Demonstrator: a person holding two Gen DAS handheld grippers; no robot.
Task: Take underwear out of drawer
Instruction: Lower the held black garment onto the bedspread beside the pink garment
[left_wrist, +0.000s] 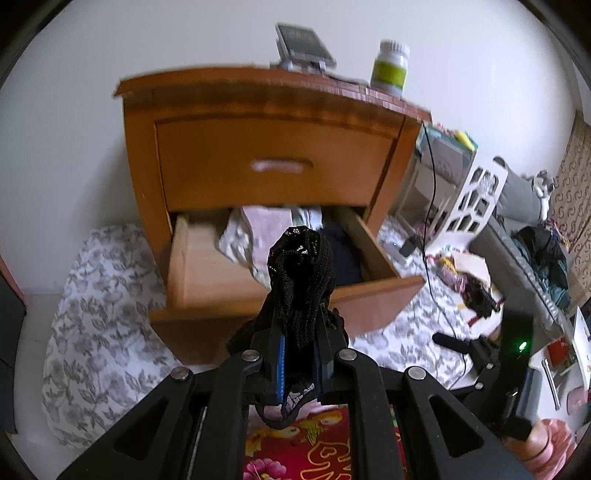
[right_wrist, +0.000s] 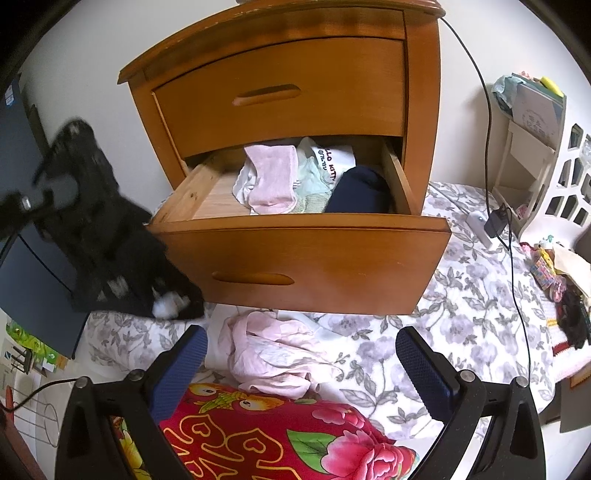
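The left gripper (left_wrist: 299, 295) is squeezing black underwear (left_wrist: 301, 273) between its fingers, hanging in front of the open drawer (right_wrist: 295, 254). More clothes are sitting inside the drawer at 12 o'clock. A pink piece (right_wrist: 273, 358) is lying on the flowery sheet (right_wrist: 461, 295) below it. The right gripper (right_wrist: 301, 354) is holding its fingers wide apart, gripping nothing.
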